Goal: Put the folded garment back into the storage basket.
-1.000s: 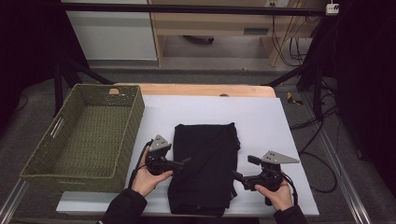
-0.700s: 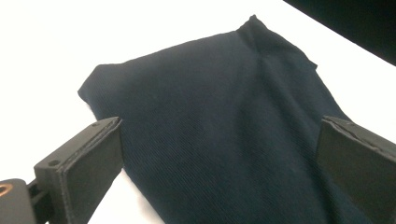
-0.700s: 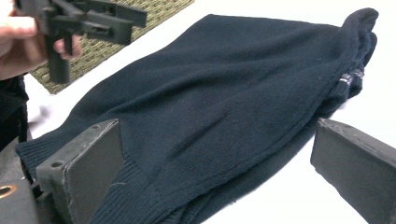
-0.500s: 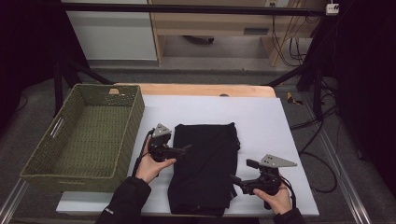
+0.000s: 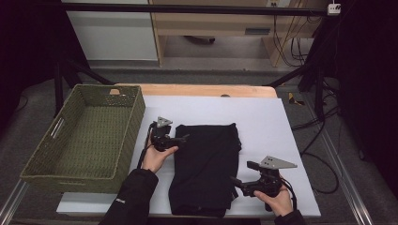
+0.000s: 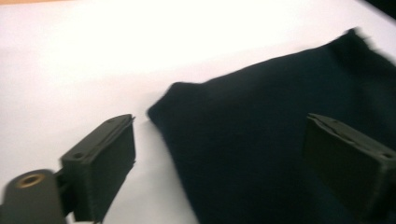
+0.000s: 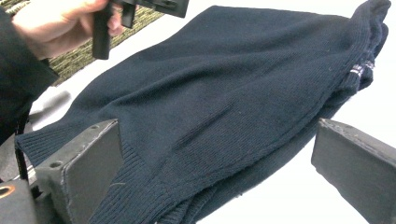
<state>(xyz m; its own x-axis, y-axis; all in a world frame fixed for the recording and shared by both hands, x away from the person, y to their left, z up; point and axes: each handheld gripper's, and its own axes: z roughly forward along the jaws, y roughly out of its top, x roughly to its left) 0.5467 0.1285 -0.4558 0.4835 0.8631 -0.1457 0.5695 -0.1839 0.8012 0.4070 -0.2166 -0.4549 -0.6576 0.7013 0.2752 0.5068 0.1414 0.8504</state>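
Sweater time: we've got a folded dark navy knit sweater (image 5: 206,168) lying on the white desk (image 5: 263,117), stretching from mid-desk down to the near edge. Our left gripper (image 5: 184,138) sits at the sweater's far left corner; its jaws have just been closing a bit but stand apart, one over bare desk and one over the knit, pinching nothing. Our right gripper (image 5: 234,182) is at the sweater's right side near the near edge, jaws wide apart around the ribbed hem, not clamping. A green woven rectangular basket (image 5: 47,159) sits along the left edge.
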